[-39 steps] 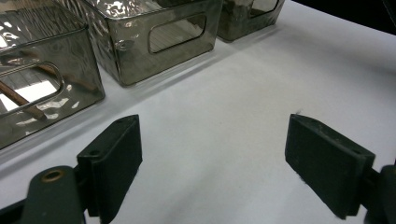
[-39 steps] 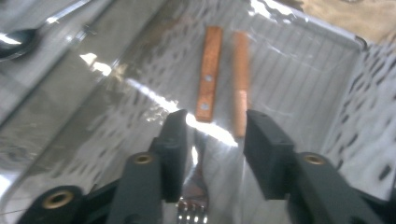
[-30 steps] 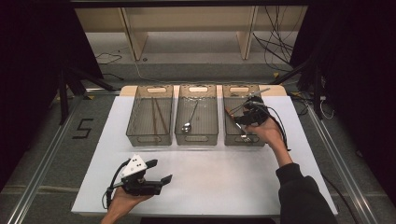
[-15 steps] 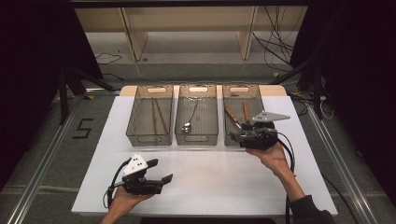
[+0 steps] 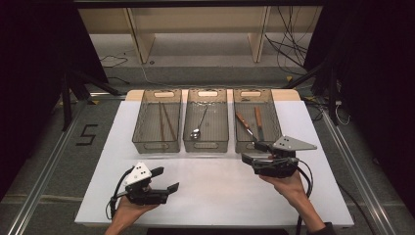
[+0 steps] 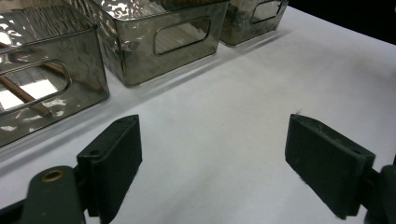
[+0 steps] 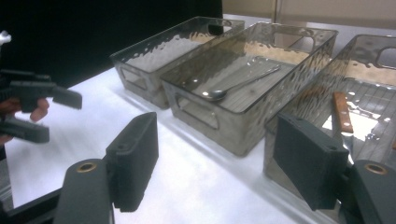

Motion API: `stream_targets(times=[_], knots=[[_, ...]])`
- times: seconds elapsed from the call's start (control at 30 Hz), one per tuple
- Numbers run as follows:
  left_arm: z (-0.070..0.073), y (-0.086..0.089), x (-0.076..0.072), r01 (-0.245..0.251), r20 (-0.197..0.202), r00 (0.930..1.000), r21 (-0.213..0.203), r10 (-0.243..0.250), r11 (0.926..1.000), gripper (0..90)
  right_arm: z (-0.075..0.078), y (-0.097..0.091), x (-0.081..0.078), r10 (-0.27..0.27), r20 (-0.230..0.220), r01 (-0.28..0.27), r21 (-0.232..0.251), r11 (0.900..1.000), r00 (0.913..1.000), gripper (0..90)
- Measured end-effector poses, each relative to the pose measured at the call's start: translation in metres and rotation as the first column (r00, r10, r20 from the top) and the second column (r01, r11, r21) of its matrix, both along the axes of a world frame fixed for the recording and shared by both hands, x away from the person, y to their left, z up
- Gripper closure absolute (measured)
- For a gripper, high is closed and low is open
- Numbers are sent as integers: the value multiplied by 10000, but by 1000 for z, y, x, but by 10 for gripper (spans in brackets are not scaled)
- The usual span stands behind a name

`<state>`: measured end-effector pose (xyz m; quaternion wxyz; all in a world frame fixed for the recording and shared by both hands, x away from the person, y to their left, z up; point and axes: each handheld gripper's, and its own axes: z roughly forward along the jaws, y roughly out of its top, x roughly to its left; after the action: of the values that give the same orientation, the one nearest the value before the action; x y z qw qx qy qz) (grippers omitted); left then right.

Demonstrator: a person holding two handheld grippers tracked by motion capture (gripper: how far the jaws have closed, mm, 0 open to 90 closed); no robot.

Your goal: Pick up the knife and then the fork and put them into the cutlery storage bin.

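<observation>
Bins stand in a row at twelve o'clock on the table (image 5: 215,196): the left bin (image 5: 157,122) with chopsticks (image 5: 165,121), the middle bin (image 5: 206,122) with a spoon (image 5: 199,125), the right bin (image 5: 256,122) with two knives (image 5: 252,125). The right gripper (image 5: 252,152) hangs at four o'clock, just beside the right bin's near wall, its jaws wide, having just been opening, nothing between them. The left gripper (image 5: 165,179) sits at seven o'clock, jaws wide and empty over bare table

The right gripper (image 7: 212,161), jaws wide and empty, faces a spoon (image 7: 240,85) in the middle bin (image 7: 243,128).
</observation>
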<state>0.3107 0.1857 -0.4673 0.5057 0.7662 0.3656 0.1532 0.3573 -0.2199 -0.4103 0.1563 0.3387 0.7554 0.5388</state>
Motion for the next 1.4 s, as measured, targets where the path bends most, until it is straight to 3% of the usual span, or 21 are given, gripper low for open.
stream_targets(times=[0.4,0.67,1.03,1.4], knots=[[0,4,-2,-59,-17,10000,-188,59,9998,186,-21,-12,-33,192,223,-202,466,9987,9996,281],[-1,3,-3,12,-52,10000,-235,-13,9997,183,-44,-19,-47,68,-103,-67,125,9999,9999,244],[-3,6,-3,-4,-114,9999,-530,-2,9986,171,-50,-21,-50,-123,41,122,135,9998,9999,228],[-4,5,-3,23,-170,9999,-424,-30,9991,171,-51,-21,-49,-112,26,112,70,9999,9999,227]])
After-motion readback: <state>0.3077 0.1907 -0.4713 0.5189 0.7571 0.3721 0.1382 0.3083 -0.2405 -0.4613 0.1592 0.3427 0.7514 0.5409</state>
